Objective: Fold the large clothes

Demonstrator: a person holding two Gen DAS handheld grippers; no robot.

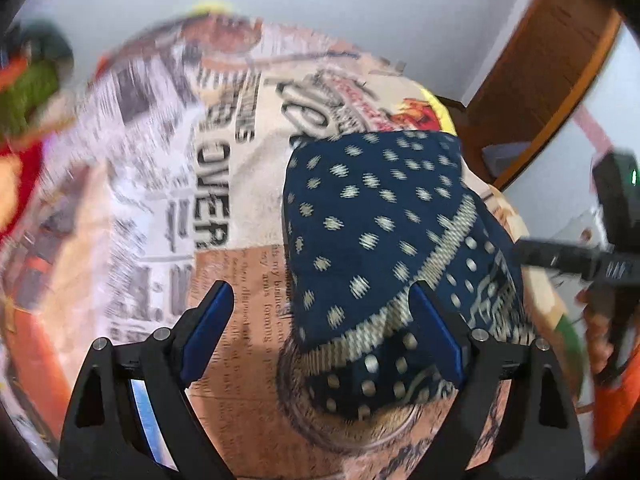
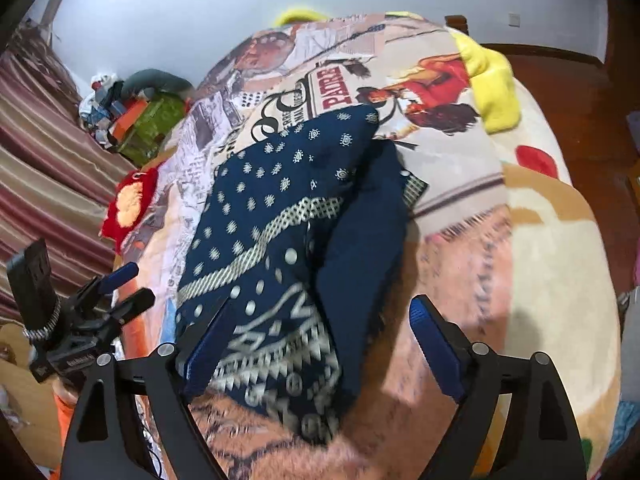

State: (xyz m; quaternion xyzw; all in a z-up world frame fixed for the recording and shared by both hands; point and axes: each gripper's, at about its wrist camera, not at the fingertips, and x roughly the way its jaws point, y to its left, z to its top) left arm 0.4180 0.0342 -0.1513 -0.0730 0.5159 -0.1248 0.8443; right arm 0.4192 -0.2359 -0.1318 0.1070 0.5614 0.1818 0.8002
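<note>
Even indoor light, motion-blurred, fisheye-warped edges

We count one navy patterned garment [image 2: 288, 216], folded into a single bundle, on one bed covered by one newspaper-print blanket [image 2: 452, 184]. We count two grippers: the left gripper [image 1: 322, 304] and the right gripper [image 2: 320, 320], each with two blue-padded fingers, four fingers in all. We record one yellow cloth [image 2: 492, 80] at the far edge of the bed, one red cushion [image 2: 130, 200] at its side, one green box [image 2: 154, 124] and one striped curtain [image 2: 44, 160]. The small items heaped beside the box are too jumbled to count
</note>
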